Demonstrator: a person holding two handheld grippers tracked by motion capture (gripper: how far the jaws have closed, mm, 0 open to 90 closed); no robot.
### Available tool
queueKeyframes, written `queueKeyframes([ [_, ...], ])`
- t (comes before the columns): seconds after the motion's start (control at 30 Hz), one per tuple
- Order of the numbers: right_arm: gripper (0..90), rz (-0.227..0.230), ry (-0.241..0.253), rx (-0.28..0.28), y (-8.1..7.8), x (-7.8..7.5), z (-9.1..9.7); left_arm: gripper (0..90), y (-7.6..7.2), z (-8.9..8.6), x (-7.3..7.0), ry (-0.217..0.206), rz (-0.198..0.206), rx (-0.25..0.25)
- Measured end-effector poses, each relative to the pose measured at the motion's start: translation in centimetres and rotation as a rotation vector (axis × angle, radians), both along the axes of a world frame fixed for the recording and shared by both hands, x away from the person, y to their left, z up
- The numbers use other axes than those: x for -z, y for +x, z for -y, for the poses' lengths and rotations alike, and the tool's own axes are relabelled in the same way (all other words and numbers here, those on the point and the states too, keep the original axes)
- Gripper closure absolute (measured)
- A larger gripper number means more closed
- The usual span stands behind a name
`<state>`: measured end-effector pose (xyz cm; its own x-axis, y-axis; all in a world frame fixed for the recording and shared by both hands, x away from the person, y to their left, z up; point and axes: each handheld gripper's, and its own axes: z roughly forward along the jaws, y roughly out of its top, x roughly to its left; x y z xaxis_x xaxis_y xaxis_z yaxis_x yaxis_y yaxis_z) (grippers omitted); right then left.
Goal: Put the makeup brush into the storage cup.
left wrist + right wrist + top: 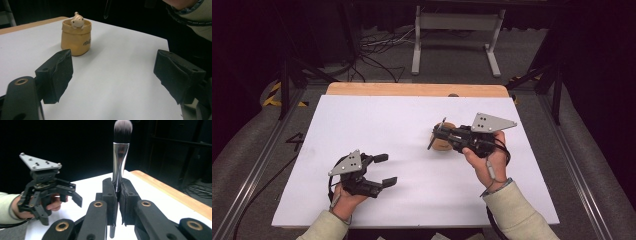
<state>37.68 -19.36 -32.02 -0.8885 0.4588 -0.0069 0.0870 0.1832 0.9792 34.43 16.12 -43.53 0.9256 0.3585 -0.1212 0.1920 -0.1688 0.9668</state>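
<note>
above the pot [443, 137], right hand-held gripper [438, 134] clamps a brush [121, 150].

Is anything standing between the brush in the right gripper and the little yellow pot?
Nothing visible. The right gripper is shut on the brush, close above the yellow pot; the sheet around the pot is bare, and the open left gripper is off to the side.

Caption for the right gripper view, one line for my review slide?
Right gripper shut on an upright makeup brush, left gripper open beyond over the white table.
</note>
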Motion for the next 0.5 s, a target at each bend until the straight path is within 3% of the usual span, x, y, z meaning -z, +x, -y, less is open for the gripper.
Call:
queueKeyframes([
  [0.5,83.8,0.030,-0.034,0.147,2.1,-1.5,0.5,13.3,-0.2,-2.1,0.2,0.005,0.009,-0.048],
])
